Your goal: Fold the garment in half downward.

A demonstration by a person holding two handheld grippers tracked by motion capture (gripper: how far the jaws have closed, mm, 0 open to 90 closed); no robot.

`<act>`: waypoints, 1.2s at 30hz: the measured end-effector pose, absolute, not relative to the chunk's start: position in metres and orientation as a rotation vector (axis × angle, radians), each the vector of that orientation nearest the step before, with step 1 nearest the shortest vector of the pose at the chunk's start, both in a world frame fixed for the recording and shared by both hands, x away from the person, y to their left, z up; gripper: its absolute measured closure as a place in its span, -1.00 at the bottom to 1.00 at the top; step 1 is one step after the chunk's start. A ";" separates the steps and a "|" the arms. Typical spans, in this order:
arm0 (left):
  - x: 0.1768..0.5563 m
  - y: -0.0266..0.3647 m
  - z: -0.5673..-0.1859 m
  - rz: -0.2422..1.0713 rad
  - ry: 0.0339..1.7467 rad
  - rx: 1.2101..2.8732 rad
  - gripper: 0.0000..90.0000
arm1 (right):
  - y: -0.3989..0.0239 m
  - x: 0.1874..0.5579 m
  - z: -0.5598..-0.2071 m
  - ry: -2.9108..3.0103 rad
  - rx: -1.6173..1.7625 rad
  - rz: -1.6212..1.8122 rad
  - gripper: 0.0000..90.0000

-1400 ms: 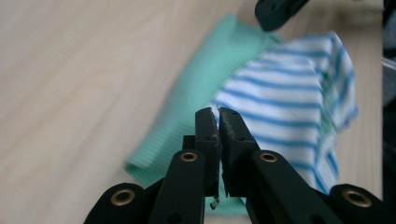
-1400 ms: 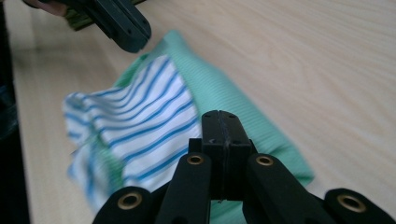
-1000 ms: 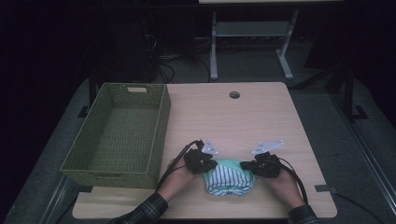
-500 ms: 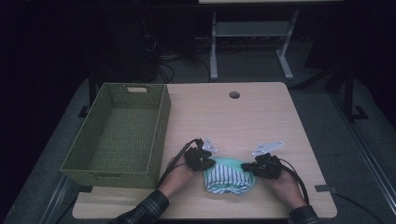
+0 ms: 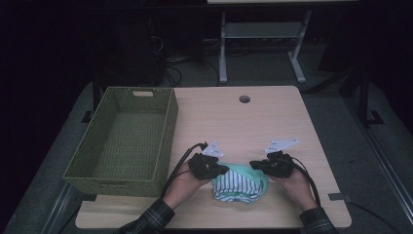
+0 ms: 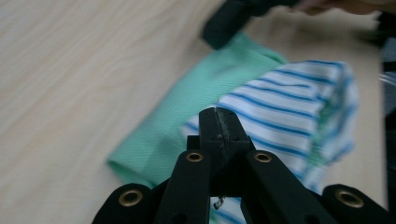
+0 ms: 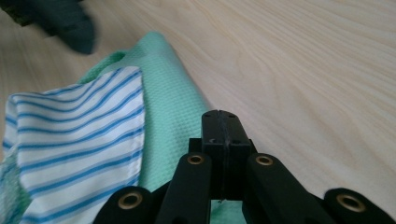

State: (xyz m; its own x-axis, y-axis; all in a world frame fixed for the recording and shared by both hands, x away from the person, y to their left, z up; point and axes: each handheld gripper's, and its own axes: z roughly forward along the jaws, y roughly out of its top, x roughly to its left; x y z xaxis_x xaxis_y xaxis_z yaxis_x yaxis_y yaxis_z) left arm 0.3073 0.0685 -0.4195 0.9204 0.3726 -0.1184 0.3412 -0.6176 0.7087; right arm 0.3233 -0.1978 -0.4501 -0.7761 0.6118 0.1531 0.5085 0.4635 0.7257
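A folded cloth [image 5: 239,184], mint green with a white and blue striped layer on top, lies near the table's front edge. My left gripper [image 5: 217,170] is at its left end and my right gripper [image 5: 255,165] at its right end. In the left gripper view the shut jaws [image 6: 218,114] hover over the striped layer [image 6: 289,107], with the green fold [image 6: 187,116] beside them. In the right gripper view the shut jaws [image 7: 221,116] sit above the green cloth [image 7: 168,98], next to the striped part [image 7: 79,126]. I see no fabric between either pair of jaws.
A green woven basket [image 5: 168,126] stands at the table's left side. The wooden table [image 5: 243,126] has a round cable hole [image 5: 244,99] near its far edge. A metal stand [image 5: 263,34] is on the floor beyond the table.
My left gripper has lifted slightly at the cloth's left end. The right gripper and the cloth stay where they were.
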 end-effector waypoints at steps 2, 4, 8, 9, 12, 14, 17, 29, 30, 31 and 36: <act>0.299 0.068 -0.420 0.037 0.486 2.289 0.99 | -0.197 0.328 -0.448 2.562 0.995 1.228 1.00; 0.293 0.068 -0.421 0.018 0.482 2.278 0.99 | -0.196 0.332 -0.448 2.545 0.974 1.240 1.00; 0.284 0.069 -0.422 -0.016 0.474 2.271 0.99 | -0.192 0.340 -0.450 2.554 0.981 1.235 1.00; 0.282 0.069 -0.422 -0.029 0.478 2.265 0.99 | -0.190 0.341 -0.450 2.554 0.997 1.239 1.00; 0.275 0.068 -0.425 -0.048 0.461 2.273 0.99 | -0.186 0.344 -0.451 2.559 0.983 1.240 1.00; 0.270 0.066 -0.428 -0.065 0.452 2.284 0.99 | -0.185 0.345 -0.454 2.568 0.987 1.235 1.00; 0.264 0.061 -0.433 -0.099 0.432 2.296 0.99 | -0.184 0.345 -0.457 2.584 0.986 1.214 1.00; 0.251 0.039 -0.450 -0.163 0.358 2.367 0.99 | -0.180 0.343 -0.463 2.631 0.978 1.201 1.00; 0.250 0.038 -0.451 -0.155 0.359 2.381 0.99 | -0.179 0.343 -0.463 2.634 0.964 1.199 1.00; 0.250 0.037 -0.452 -0.150 0.360 2.384 0.99 | -0.179 0.343 -0.463 2.640 0.966 1.188 1.00; 0.254 0.034 -0.458 -0.115 0.353 2.432 0.99 | -0.180 0.343 -0.465 2.641 0.970 1.198 1.00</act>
